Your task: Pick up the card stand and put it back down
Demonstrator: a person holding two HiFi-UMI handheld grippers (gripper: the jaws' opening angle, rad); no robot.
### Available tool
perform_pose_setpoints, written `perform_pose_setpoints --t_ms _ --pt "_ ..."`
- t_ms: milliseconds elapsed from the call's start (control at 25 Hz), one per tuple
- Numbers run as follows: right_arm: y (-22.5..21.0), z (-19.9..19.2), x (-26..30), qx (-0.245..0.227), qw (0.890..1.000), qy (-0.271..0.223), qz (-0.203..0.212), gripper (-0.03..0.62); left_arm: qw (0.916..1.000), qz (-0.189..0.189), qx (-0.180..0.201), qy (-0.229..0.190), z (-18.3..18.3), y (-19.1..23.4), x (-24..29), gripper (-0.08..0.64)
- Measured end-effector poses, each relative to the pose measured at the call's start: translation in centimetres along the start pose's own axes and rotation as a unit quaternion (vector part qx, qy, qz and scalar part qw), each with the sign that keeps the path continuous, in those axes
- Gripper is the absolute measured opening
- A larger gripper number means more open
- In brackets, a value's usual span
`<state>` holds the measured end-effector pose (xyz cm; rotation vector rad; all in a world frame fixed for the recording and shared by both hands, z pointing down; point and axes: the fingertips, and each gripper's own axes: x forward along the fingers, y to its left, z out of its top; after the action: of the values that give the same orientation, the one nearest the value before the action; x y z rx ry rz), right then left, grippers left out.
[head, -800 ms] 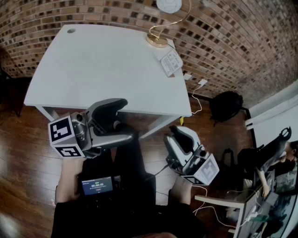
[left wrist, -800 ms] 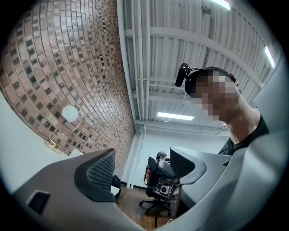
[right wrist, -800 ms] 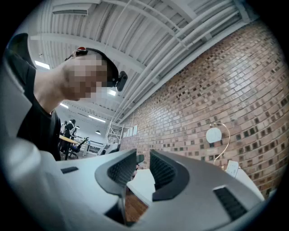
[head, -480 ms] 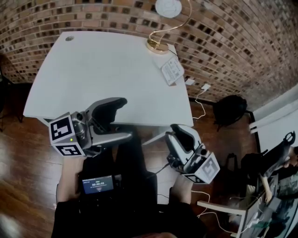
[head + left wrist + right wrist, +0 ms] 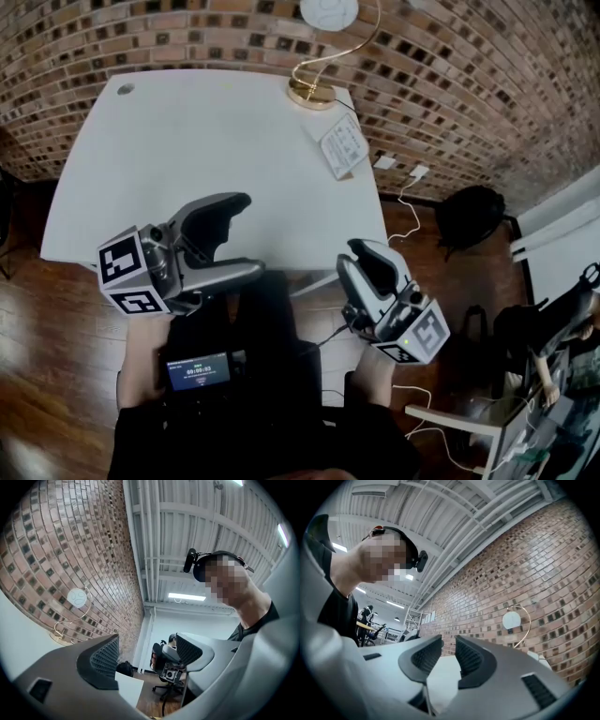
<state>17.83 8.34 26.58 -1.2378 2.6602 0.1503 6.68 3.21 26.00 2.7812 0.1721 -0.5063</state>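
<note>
The card stand (image 5: 344, 145) is a small white printed card standing near the right edge of the white table (image 5: 187, 150), just in front of a gold lamp (image 5: 312, 91). Both grippers hang low before the table's near edge, far from the stand. My left gripper (image 5: 246, 236) has its jaws wide apart with nothing between them; in the left gripper view (image 5: 146, 653) only the room shows in the gap. My right gripper (image 5: 364, 255) is by the table's near right corner. In the right gripper view (image 5: 448, 651) its ribbed pads stand a narrow gap apart and hold nothing.
A brick wall runs behind the table. On the wooden floor to the right are a black bag (image 5: 469, 214), a white cable and plug (image 5: 405, 178) and a chair. A small screen device (image 5: 197, 371) lies on the person's lap.
The head view has shifted, so the table sits a little lower and nearer. The right gripper has moved slightly right. Both grippers' jaws look the same as before.
</note>
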Motion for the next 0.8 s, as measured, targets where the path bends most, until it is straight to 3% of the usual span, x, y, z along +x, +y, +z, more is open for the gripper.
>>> perform_pose_setpoints --t_ms 800 --pt "-5.7 -0.1 1.6 -0.004 1.000 0.000 -0.017 0.121 0.9999 -0.009 0.004 0.010 0.6 4.3 2.6 0.377"
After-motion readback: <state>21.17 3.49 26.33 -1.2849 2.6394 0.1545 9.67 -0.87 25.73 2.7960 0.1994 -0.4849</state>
